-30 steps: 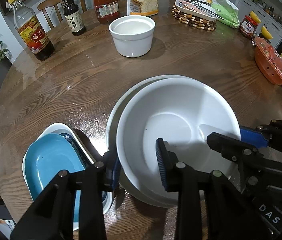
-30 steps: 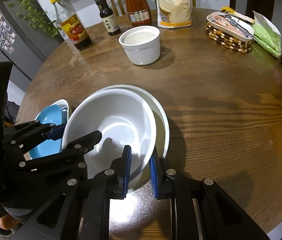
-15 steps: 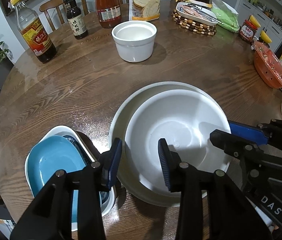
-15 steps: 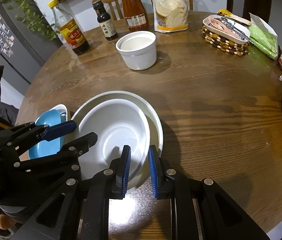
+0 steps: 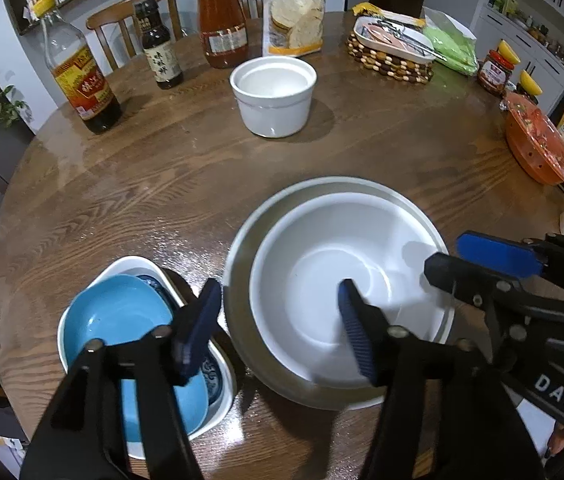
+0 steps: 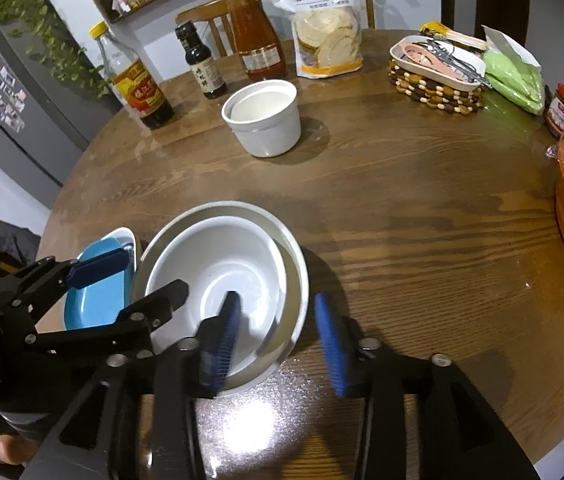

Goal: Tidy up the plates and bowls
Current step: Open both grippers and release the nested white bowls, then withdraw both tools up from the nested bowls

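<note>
While both jaws open off the bowl (image 5: 346, 280) rim, left gripper (image 5: 277, 332) and right gripper (image 6: 277, 332) hold nothing; nesting step done, next: ramekin (image 5: 273, 96) ahead.

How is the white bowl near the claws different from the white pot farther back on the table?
The wide white bowl is shallow with sloping sides; the white pot is narrower, with tall, straight walls. The bowl sits nested inside a larger white dish; the pot stands alone on the wooden table. Both are plain white, upright and look empty.
</note>
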`<action>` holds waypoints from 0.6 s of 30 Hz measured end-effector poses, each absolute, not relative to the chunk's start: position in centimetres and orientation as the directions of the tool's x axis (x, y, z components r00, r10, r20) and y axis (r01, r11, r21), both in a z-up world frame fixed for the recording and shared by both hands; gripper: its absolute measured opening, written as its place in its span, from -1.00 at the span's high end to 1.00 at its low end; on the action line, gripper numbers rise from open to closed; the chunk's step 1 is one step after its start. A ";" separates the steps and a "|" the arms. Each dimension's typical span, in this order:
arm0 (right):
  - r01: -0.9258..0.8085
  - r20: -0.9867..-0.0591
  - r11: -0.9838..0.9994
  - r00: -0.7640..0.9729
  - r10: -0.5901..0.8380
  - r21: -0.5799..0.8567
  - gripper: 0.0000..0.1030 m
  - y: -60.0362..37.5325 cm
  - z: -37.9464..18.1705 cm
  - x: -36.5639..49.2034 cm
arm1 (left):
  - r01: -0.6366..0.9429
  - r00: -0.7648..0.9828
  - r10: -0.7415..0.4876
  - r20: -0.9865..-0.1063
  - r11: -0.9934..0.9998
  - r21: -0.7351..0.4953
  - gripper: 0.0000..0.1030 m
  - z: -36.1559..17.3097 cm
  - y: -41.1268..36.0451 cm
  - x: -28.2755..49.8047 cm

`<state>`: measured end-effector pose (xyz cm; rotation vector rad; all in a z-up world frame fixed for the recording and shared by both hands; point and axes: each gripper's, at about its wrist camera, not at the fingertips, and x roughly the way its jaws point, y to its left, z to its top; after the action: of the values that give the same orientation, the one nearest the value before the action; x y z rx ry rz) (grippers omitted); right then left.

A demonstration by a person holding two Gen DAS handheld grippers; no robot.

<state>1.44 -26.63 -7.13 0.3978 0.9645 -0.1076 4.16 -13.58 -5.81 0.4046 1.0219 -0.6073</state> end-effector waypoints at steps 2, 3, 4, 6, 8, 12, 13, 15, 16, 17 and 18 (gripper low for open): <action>0.268 -0.811 0.919 0.578 0.088 0.291 -0.10 -26.8 -7.0 1.4 | 0.632 0.385 -0.279 -0.880 0.775 0.031 -0.26 -5.6 -13.3 4.4; 0.269 -0.809 0.917 0.581 0.089 0.294 -0.12 -26.9 -7.0 1.4 | 0.625 0.387 -0.279 -0.879 0.780 0.028 -0.28 -5.5 -13.1 4.5; 0.269 -0.807 0.917 0.583 0.090 0.296 -0.12 -26.9 -6.9 1.4 | 0.621 0.389 -0.278 -0.878 0.783 0.027 -0.31 -5.5 -13.0 4.6; 0.270 -0.806 0.914 0.584 0.095 0.303 -0.13 -27.1 -7.0 1.4 | 0.612 0.395 -0.275 -0.876 0.790 0.028 -0.34 -5.4 -12.8 4.7; 0.270 -0.805 0.911 0.584 0.102 0.312 -0.13 -27.1 -7.1 1.5 | 0.602 0.398 -0.269 -0.877 0.798 0.029 -0.42 -5.3 -12.6 4.8; 0.272 -0.802 0.905 0.587 0.114 0.328 -0.26 -27.4 -7.2 1.4 | 0.581 0.412 -0.250 -0.876 0.813 0.041 -0.59 -5.3 -12.4 4.9; 0.274 -0.800 0.903 0.589 0.115 0.332 -0.33 -27.4 -7.2 1.4 | 0.575 0.414 -0.245 -0.877 0.817 0.044 -0.60 -5.3 -12.3 4.9; 0.278 -0.794 0.898 0.596 0.117 0.340 -0.36 -27.7 -7.2 1.3 | 0.565 0.411 -0.236 -0.881 0.824 0.043 -0.63 -5.3 -12.1 5.1; 0.279 -0.792 0.897 0.600 0.116 0.344 -0.37 -27.8 -7.1 1.3 | 0.558 0.411 -0.230 -0.882 0.829 0.045 -0.66 -5.4 -12.0 5.1; 0.282 -0.790 0.894 0.602 0.117 0.347 -0.37 -27.9 -7.1 1.2 | 0.553 0.413 -0.225 -0.883 0.832 0.047 -0.72 -5.4 -12.0 5.1; 0.284 -0.789 0.893 0.603 0.117 0.350 -0.38 -28.0 -7.1 1.1 | 0.548 0.416 -0.220 -0.883 0.835 0.050 -0.74 -5.4 -11.9 5.2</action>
<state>1.14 -28.04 -7.11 0.4743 0.9270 -0.1010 5.16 -11.92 -5.39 0.3572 1.0371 -0.4952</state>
